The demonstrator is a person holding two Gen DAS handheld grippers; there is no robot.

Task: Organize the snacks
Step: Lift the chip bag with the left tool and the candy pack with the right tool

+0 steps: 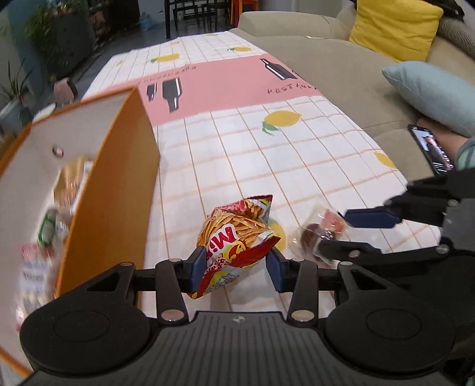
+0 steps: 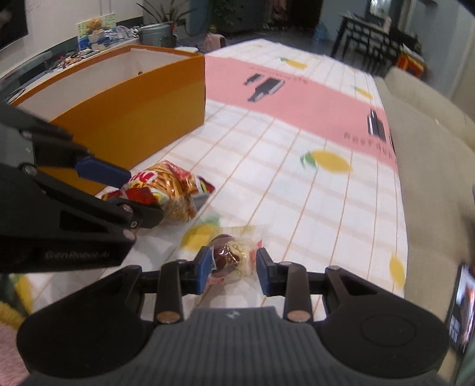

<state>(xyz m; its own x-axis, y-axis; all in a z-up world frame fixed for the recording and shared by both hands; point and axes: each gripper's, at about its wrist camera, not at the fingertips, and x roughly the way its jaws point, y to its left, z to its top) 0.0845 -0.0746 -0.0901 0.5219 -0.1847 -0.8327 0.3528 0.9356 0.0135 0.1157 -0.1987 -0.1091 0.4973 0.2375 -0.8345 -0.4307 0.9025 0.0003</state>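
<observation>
A red and yellow snack bag [image 1: 237, 237] lies on the lemon-print tablecloth [image 1: 267, 154], between the fingers of my left gripper [image 1: 236, 268], which close around its near end. It also shows in the right wrist view [image 2: 169, 190]. A clear-wrapped brown pastry [image 2: 231, 258] sits between the fingers of my right gripper [image 2: 233, 271], which press on its wrapper; it also shows in the left wrist view [image 1: 314, 234]. An orange box [image 1: 118, 184] with a white inside stands at left and holds several snack packets [image 1: 68, 184].
A beige sofa [image 1: 326, 53] runs along the table's right side with a yellow cushion [image 1: 394, 26] and a pale blue cushion [image 1: 430, 92]. A lit phone [image 1: 432, 148] is held at far right. Dark chairs [image 2: 371, 38] and plants stand beyond the table.
</observation>
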